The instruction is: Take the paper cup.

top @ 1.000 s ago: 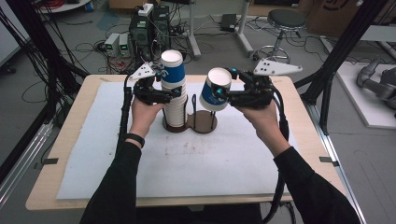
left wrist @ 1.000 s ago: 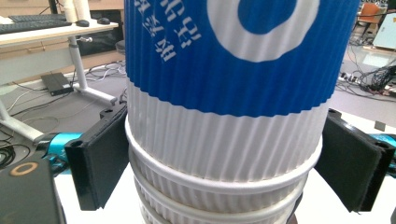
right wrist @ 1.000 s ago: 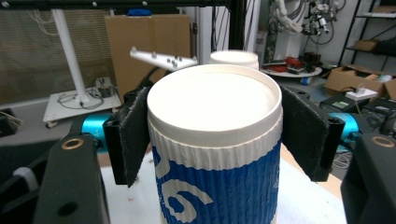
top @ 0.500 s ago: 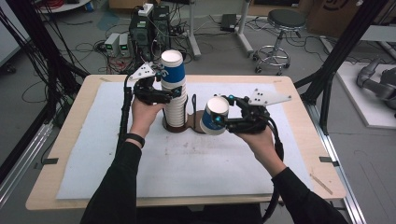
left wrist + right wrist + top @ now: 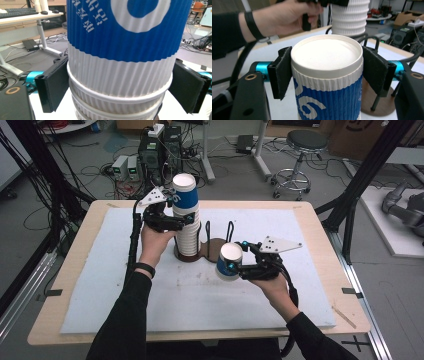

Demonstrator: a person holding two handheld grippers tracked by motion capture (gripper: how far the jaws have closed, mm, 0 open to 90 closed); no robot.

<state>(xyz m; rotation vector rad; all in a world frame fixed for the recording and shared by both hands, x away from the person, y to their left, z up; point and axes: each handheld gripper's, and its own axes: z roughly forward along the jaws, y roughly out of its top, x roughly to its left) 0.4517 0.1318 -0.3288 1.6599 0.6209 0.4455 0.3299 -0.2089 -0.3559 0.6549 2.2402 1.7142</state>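
Cables, power boxes and a stool [image 5: 305, 142] crowd the floor behind the bench [image 5: 320, 227], which wears a pale mat. On it stands a brown holder [image 5: 210, 251] with wire loops, and in the holder's left ring rises a stack [image 5: 186, 217] of ribbed paper cups, upside down, blue band on top.

A second ago the right tongs [image 5: 239, 269] held a single cup [image 5: 229, 261] high, level with the stack's top and just right of it. Now that cup is down low, in front of the holder's right ring and close to the mat — carried away from the stack, not back to it. The tongs are clenched on it; in the right gripper view both pads press the ribbed wall just under the closed white base, which faces up.

The left tongs [image 5: 181, 219] have not moved: they stay clamped round the stack's upper part, steadying it.

My reading — one cup has been pulled off, and is about to be set down inverted on the mat or beside the holder. The grip looks square, so tipping seems unlikely.
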